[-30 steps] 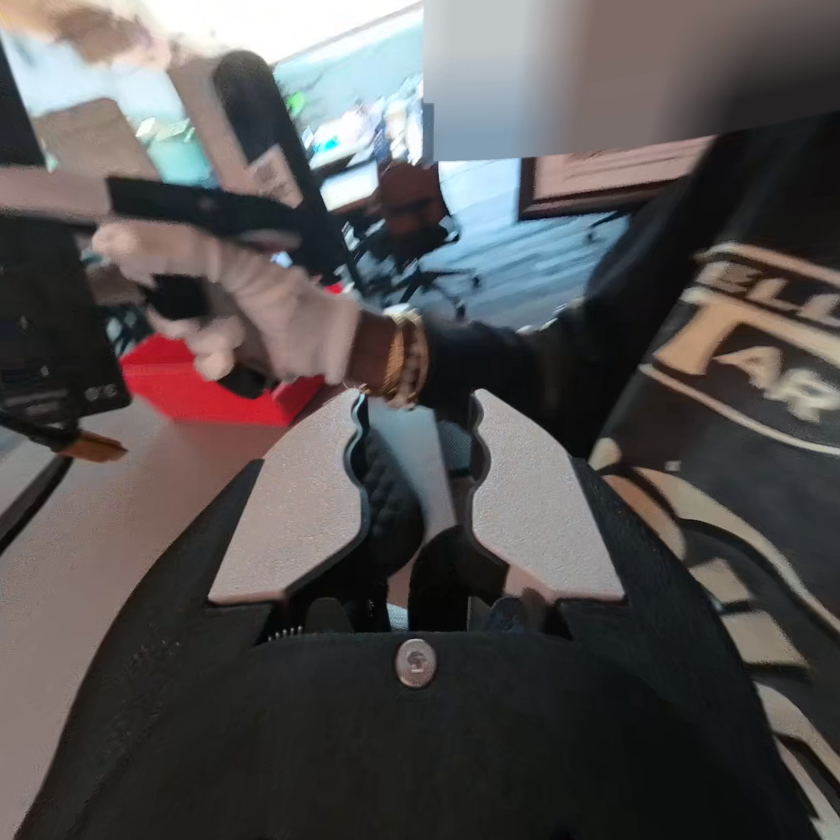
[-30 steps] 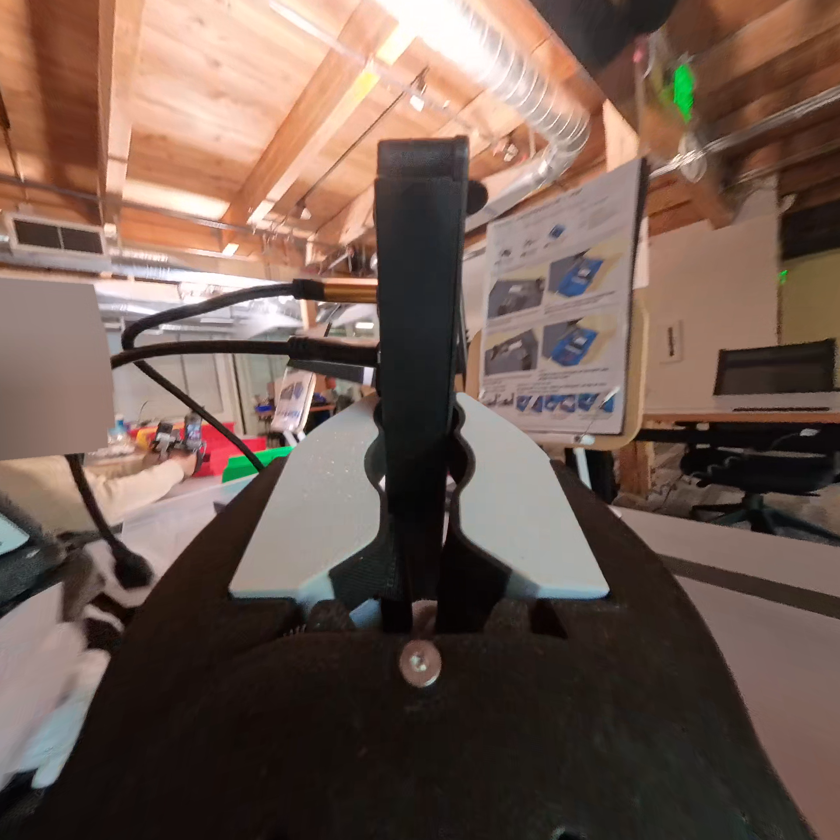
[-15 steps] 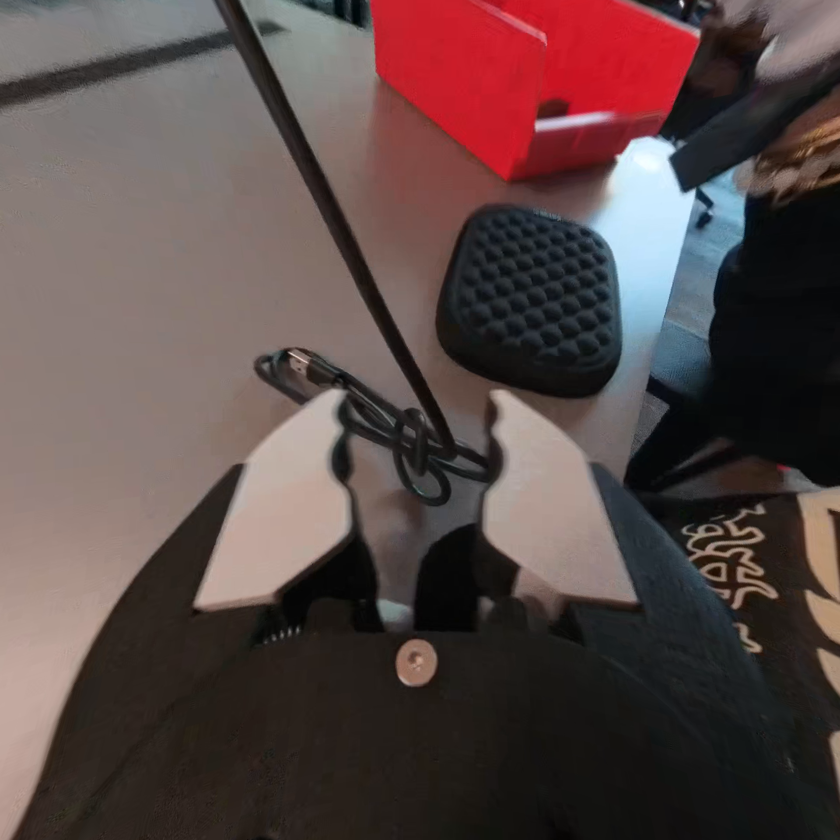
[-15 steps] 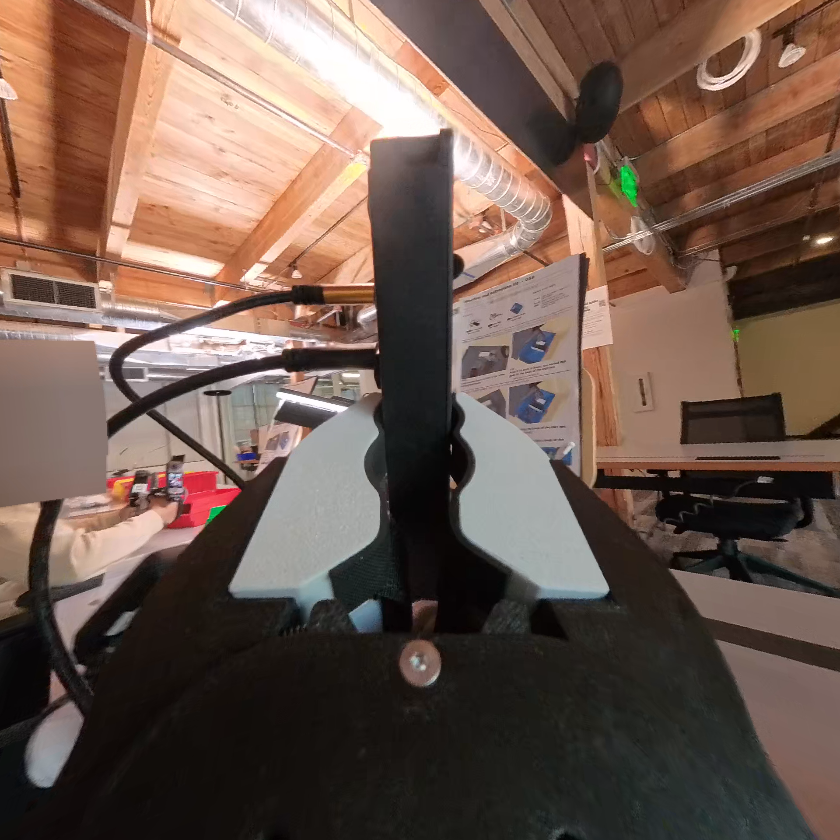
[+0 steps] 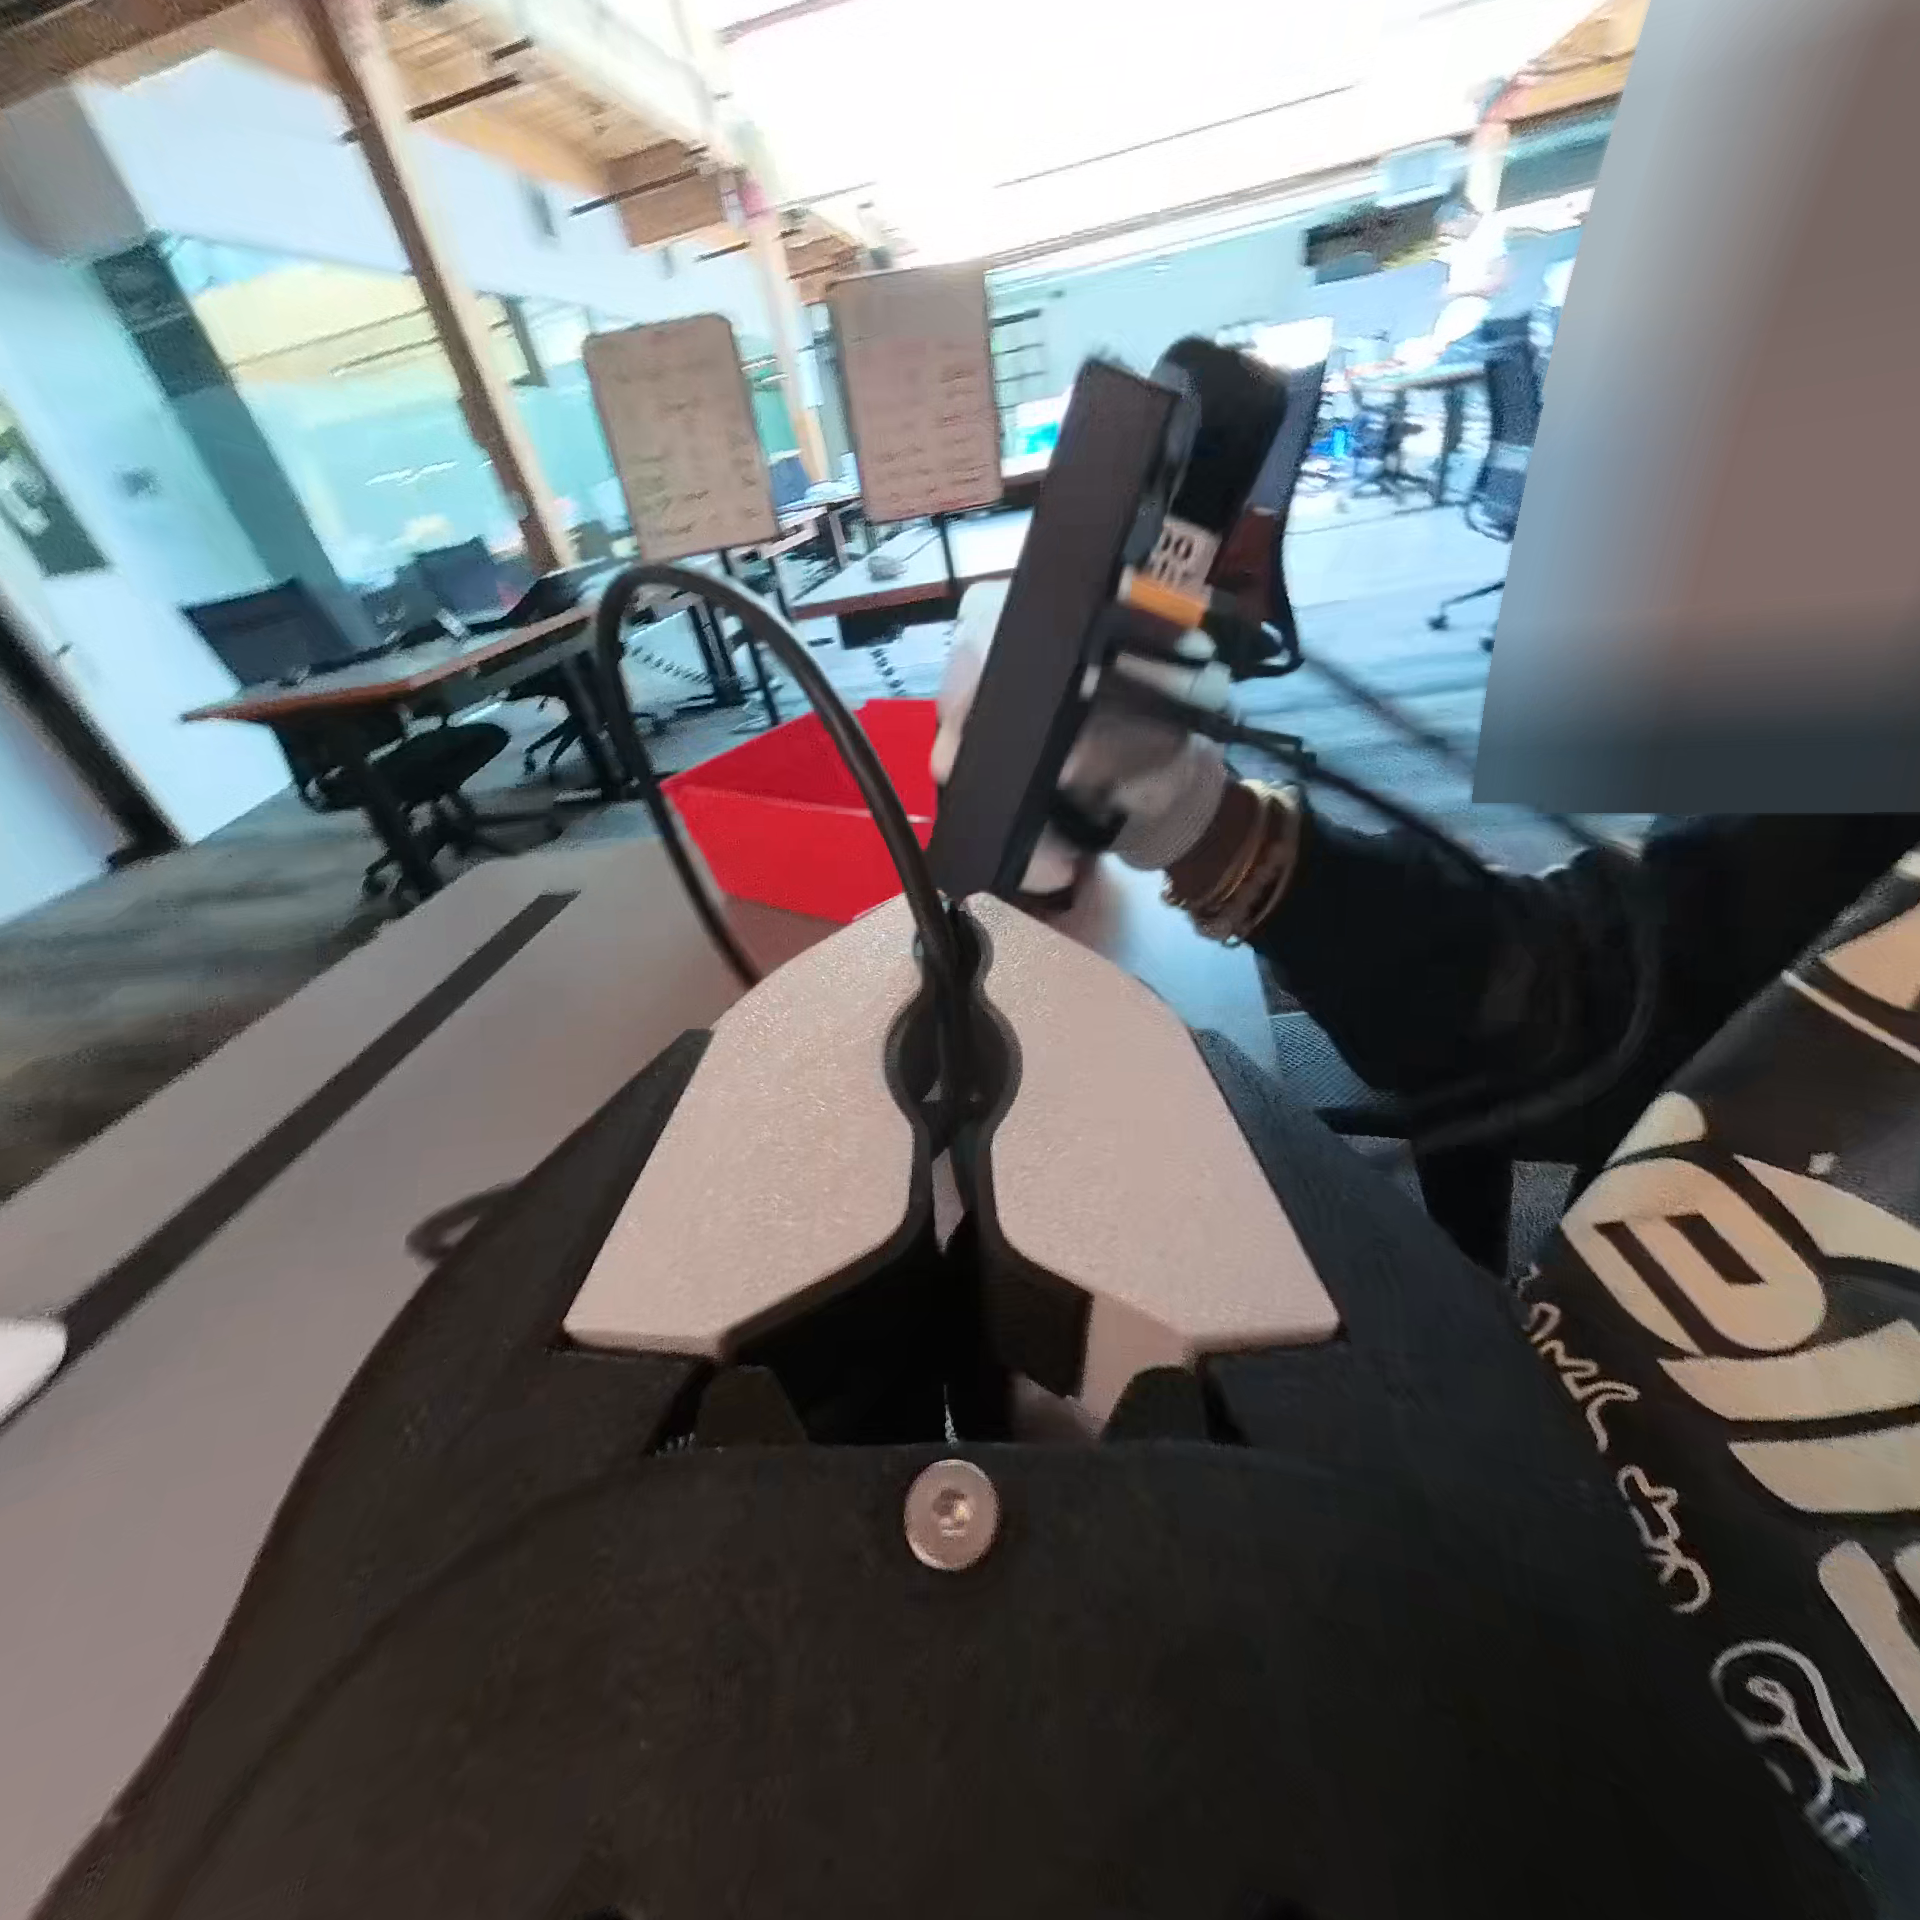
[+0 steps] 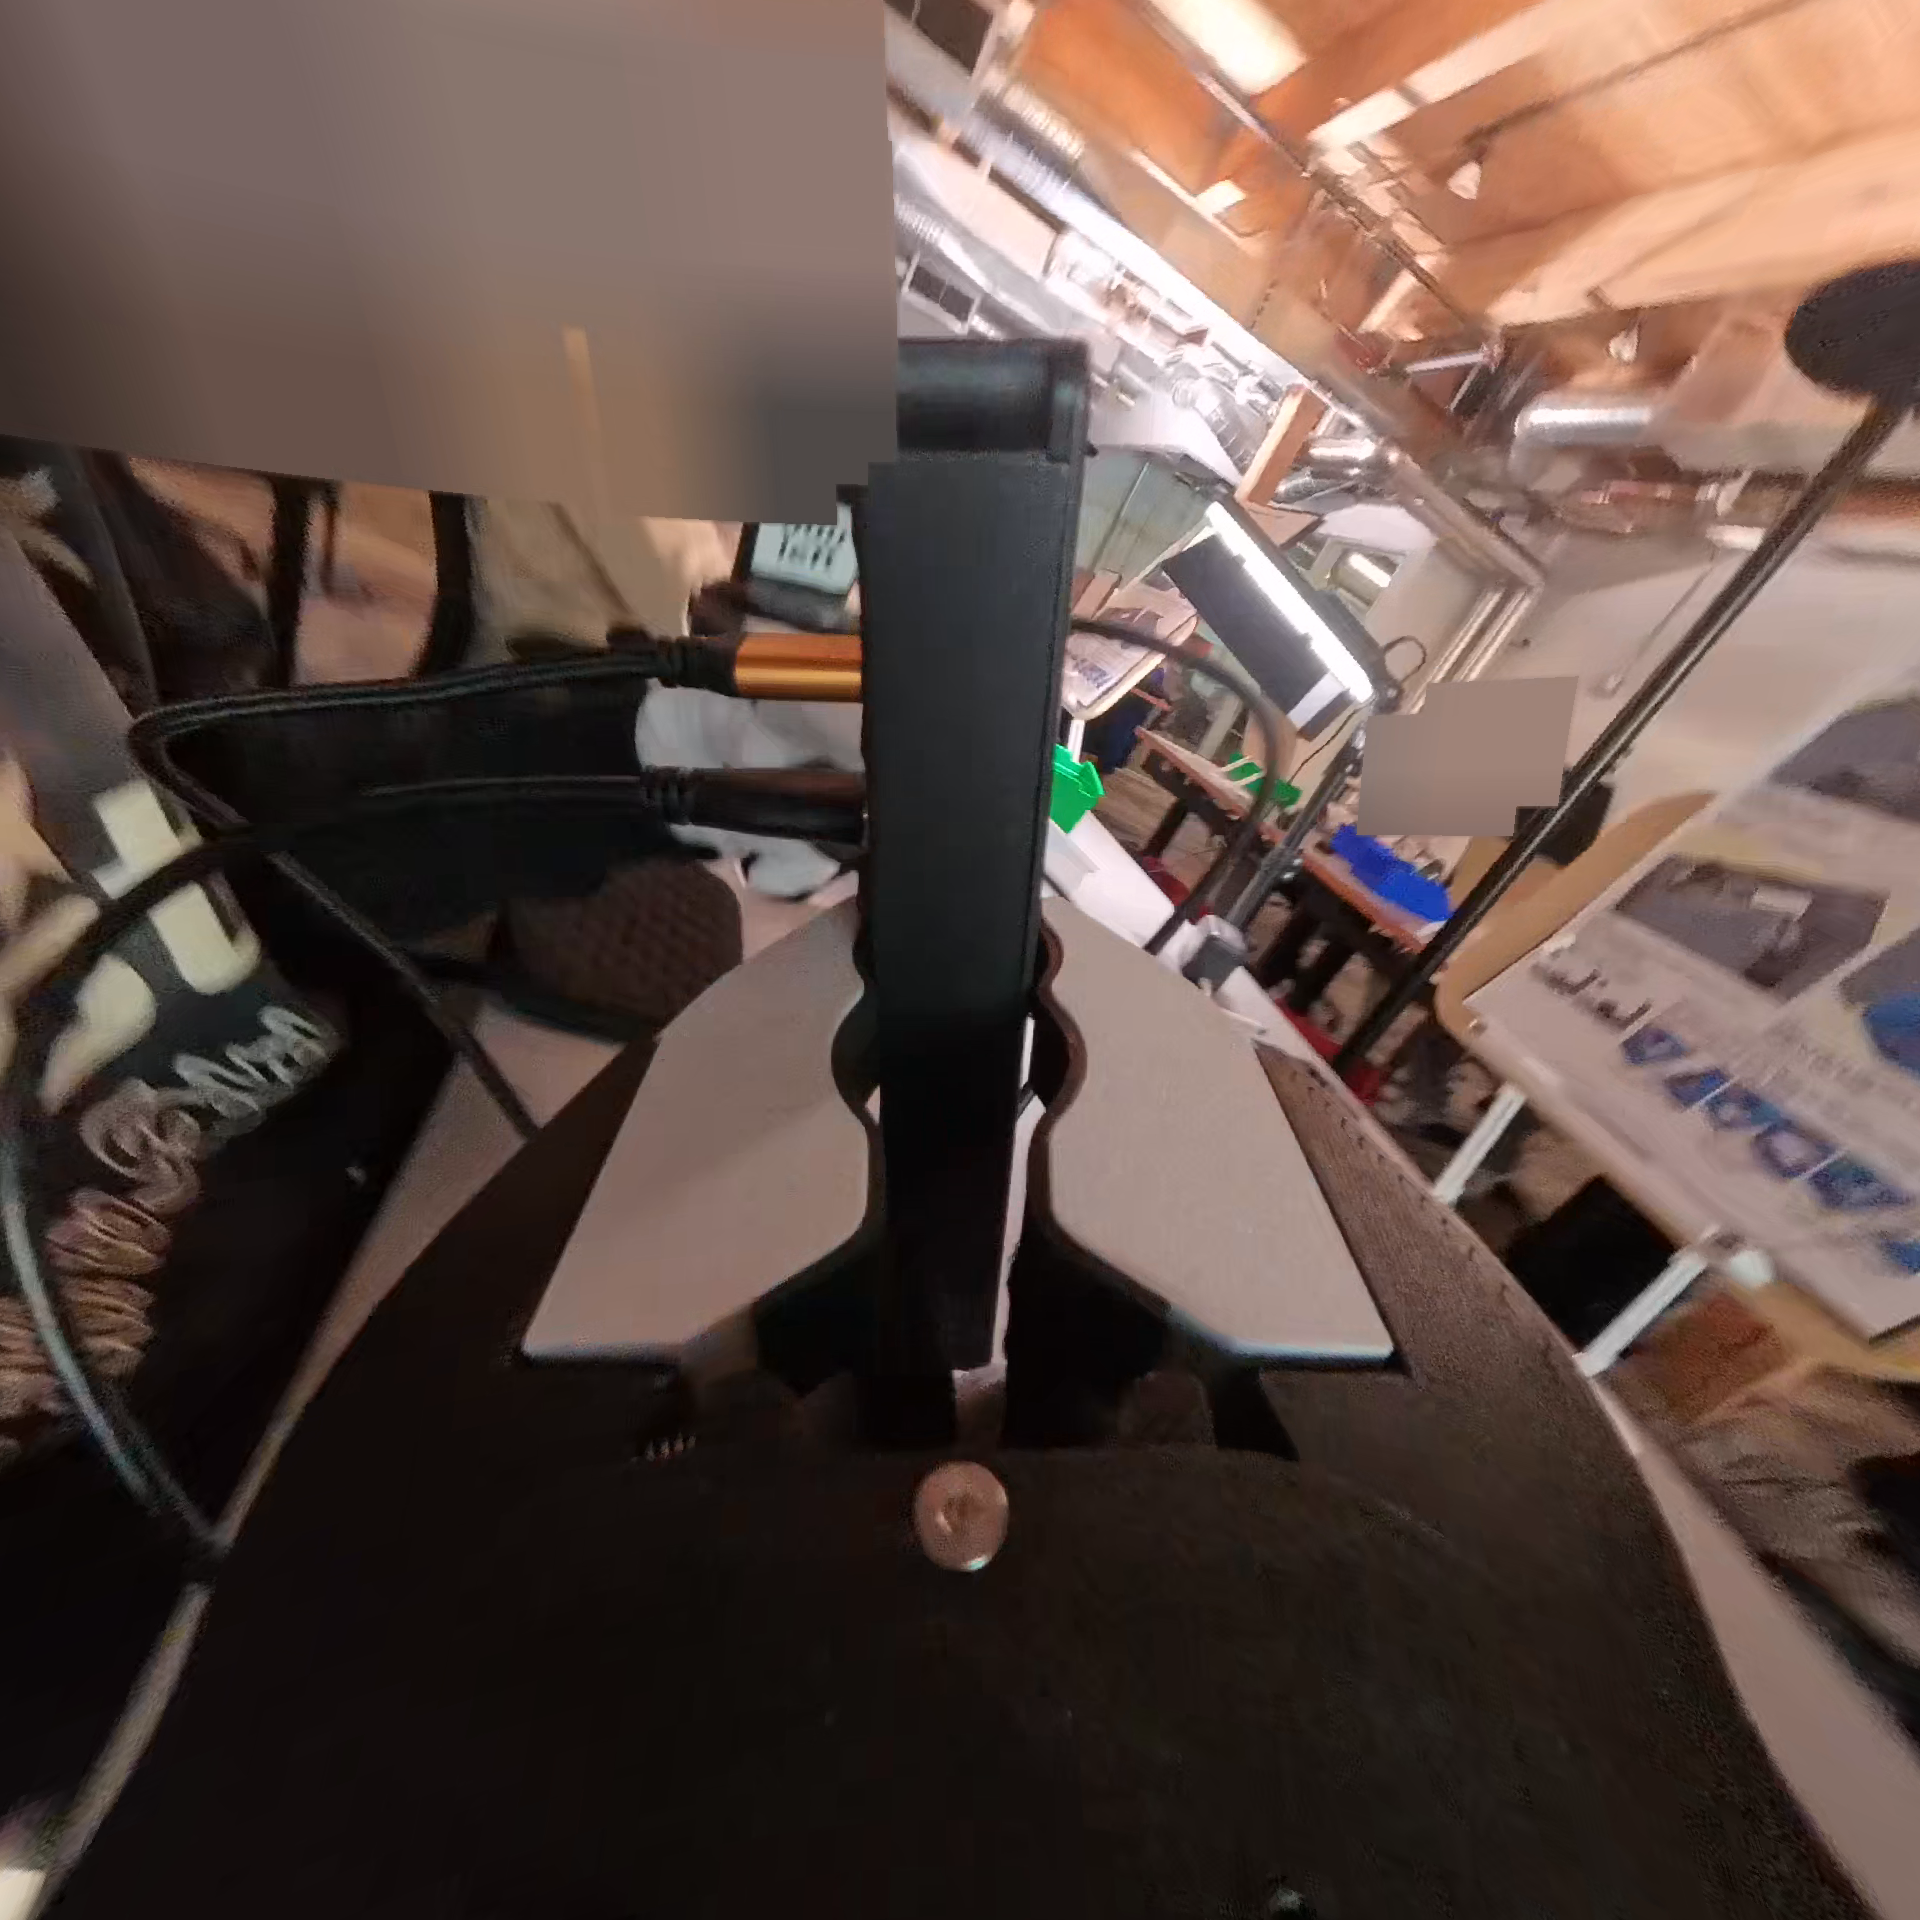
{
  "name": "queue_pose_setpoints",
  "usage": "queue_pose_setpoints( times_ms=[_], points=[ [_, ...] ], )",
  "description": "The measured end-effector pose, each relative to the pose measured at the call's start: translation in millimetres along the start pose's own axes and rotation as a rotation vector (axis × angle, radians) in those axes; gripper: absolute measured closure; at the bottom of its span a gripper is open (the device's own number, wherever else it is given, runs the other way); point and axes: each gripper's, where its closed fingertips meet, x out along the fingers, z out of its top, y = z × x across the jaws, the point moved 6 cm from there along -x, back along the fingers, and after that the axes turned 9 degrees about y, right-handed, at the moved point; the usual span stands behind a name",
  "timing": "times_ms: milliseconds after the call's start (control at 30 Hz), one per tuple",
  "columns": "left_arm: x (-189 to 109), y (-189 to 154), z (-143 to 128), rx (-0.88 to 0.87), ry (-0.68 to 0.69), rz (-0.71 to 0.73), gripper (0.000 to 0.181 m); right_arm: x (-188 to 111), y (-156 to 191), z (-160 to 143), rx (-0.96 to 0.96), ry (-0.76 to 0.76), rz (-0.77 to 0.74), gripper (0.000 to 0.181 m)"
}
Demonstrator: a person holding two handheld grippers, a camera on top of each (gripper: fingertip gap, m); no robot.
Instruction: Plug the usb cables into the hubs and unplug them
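Surface point(image 5: 260, 1091) first: pale grey with a dark stripe, filling the left wrist view from 7 to 10 o'clock, with a red bin point(image 5: 800, 821) sitting at its far edge around 12.

Next biggest is the hub point(image 6: 966, 831), a long flat black bar. The right gripper point(image 6: 951, 997) is clamped on its lower end, so the bar stands straight up between the fingers toward 12 o'clock. In the left wrist view you can see the same hub tilted at about 1 o'clock, with a white-gloved hand point(image 5: 1132, 769) behind it.

Two cables are plugged into the hub's side at 9 o'clock in the right wrist view: a gold-shelled plug point(image 6: 795, 665) up top and a black plug point(image 6: 769, 800) just below it.

Smallest thing is the thin black usb cable point(image 5: 727, 665). The left gripper point(image 5: 951, 997) is pinched nearly closed on it, and the cable loops up and over toward 11 o'clock. Can't see its plug end.
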Motion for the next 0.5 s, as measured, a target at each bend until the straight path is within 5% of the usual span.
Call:
queue_pose_setpoints(
  times_ms=[100, 300, 500],
  points=[
    [4, -3, 19, 0.052, -0.008, -0.099, 0.181, 18, 13, 0, -0.147, -0.011, -0.02, 0.157],
    [20, 6, 47, -0.136, -0.041, -0.322, 0.181, 25, 13, -2, -0.321, 0.027, -0.19, 0.157],
    [43, 13, 72, -0.199, 0.002, -0.502, 0.181, 31, 13, 0, -0.558, 0.05, -0.495, 0.157]
  ],
)
